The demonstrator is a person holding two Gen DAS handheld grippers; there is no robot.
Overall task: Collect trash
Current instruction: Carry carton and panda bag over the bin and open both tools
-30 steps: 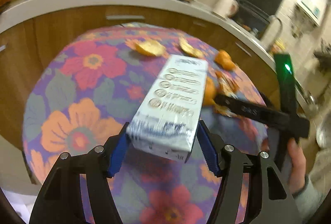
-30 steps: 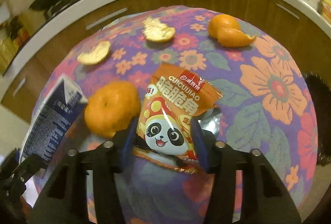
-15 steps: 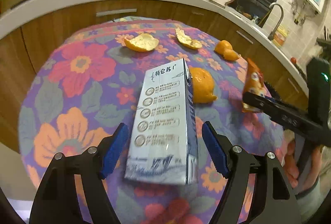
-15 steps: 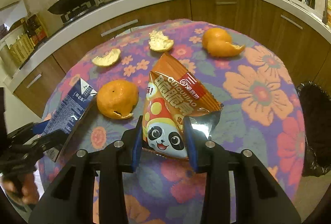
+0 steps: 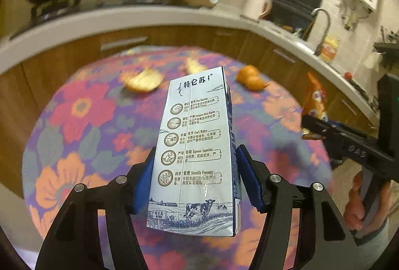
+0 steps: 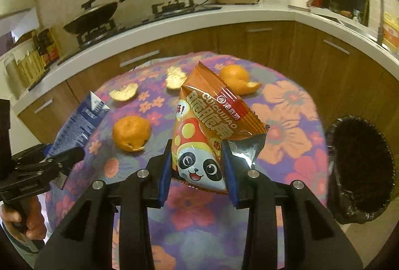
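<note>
While both pieces of trash hang clear above the flowered desk (image 6: 286, 120), each calls for a different hold. The milk carton (image 5: 197, 152) looks like stiff, light card with flat, smooth faces; the left gripper (image 5: 195, 182) has it across its lower half, blue pads against the two narrow sides, and I judge that low hold sound as long as the squeeze stays gentle, since an emptied carton would buckle. Its jaws have just been closing, and the carton stands between them, upright with its top tipped away. The snack bag (image 6: 212, 130) is soft, crinkly foil, nearly weightless and slippery; the right gripper (image 6: 198, 170) pinches it at the lower, printed end, jaws fairly narrow, the torn silver flap loose beside the right pad. A foil bag could slide out of a loose pinch, so a hold across the crumpled body seems best. Compared with half a second ago, the carton sits higher and more upright between the pads, which then stood visibly apart from it, and the bag is lifted further off the cloth. The black-lined bin (image 6: 359, 170) waits just beside the desk, to the right. Orange peels (image 6: 131, 133) lie uncollected on the cloth.
</note>
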